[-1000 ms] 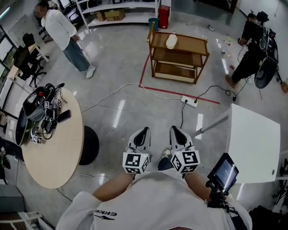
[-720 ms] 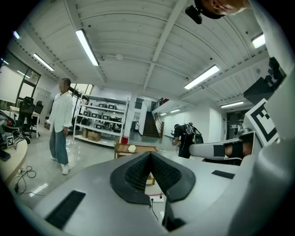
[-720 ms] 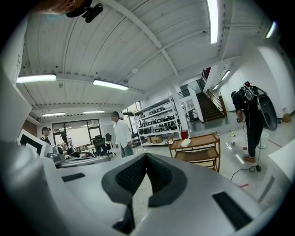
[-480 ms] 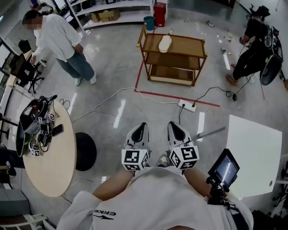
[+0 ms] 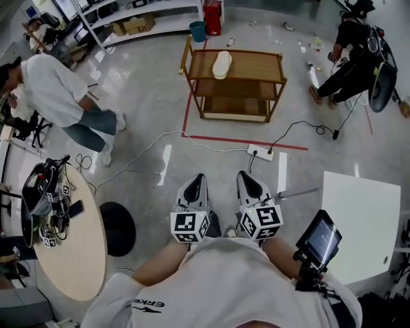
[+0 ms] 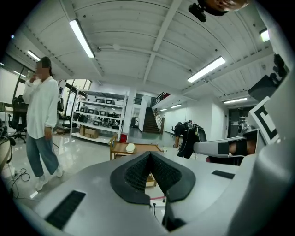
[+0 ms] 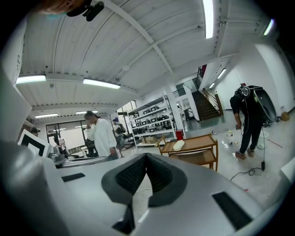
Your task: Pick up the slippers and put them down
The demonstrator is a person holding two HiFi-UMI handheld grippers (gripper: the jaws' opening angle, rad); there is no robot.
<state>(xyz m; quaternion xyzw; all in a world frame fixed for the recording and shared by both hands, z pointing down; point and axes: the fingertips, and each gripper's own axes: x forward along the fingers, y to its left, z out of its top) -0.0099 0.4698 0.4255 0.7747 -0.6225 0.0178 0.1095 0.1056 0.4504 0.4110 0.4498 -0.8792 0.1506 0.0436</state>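
Walked forward since the earlier frames: wooden cart (image 5: 256, 65) now sits nearer in head view, round table (image 5: 80, 256) has slid to the lower left, and person in white (image 5: 54, 90) has gone from the top to the left edge, bent over. Both grippers keep the same spot in front of the torso.

Big to small:

Grey polished floor (image 5: 147, 115) all round. Round table at lower left carries a tangle of black gear and cables (image 5: 45, 192). White table (image 5: 365, 218) at lower right. Metal shelving (image 5: 147, 9) runs along the far wall.

Cart is straight ahead, three shelves, with a red tape line (image 5: 243, 141) along its left and near sides. Person in black (image 5: 352, 54) stoops to the right of the cart, well apart from it.

Left gripper (image 5: 200, 178) and right gripper (image 5: 243, 174) sit side by side, pointing roughly level at the cart and well short of it. Each gripper view shows its jaws closed tip to tip, gripping nothing.

Slipper (image 5: 221, 64): pale oblong lying on the cart's top shelf, near its left end. Reads as a slipper, but it's too small to be sure.

Small stuff: white power strip (image 5: 259, 152) on the floor between the grippers and the cart, just this side of the tape. Small screen (image 5: 318, 238) on the rig beside the right arm.
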